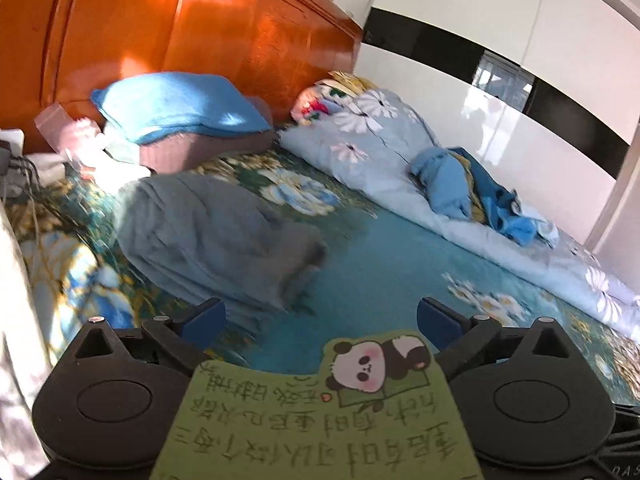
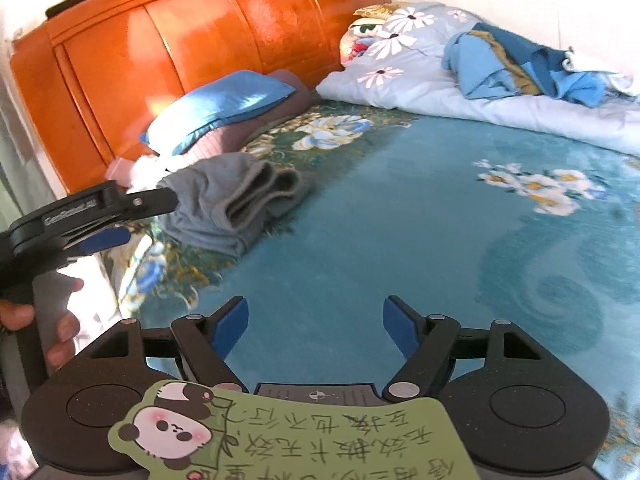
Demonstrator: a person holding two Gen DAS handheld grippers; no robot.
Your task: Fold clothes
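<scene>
Grey garment [image 2: 236,204] is seen folded into a thick bundle on the teal floral bedspread [image 2: 440,240], near the left side of the bed, just in front of the blue pillow [image 2: 224,108] and wooden headboard [image 2: 200,40]. Rolled edges of the bundle face the right wrist camera. In the left wrist view the same bundle [image 1: 216,236] lies ahead and slightly left, motion-blurred.

Left gripper [image 1: 320,316]: jaws spread wide, nothing between them. In the right wrist view it [image 2: 136,220] is seen beside the bundle at its near-left end; whether it touches the cloth cannot be told. Right gripper [image 2: 316,320]: jaws also spread, empty, over bare bedspread, well apart from the bundle.

Judged step: this item looks finished and released; the work is between garments.

A heap of unfolded blue clothes [image 2: 520,68] with some yellow fabric lies on the flower-print duvet [image 2: 400,76] at the far right of the bed, seen also in the left wrist view [image 1: 472,188].

Next move, as judged: one piece would need to be picked out of the heap, carried to the open centre of the bedspread and spread flat before any fold. The heap is tangled, so a single layer should be pinched at an edge, otherwise several items may be dragged along together.
</scene>
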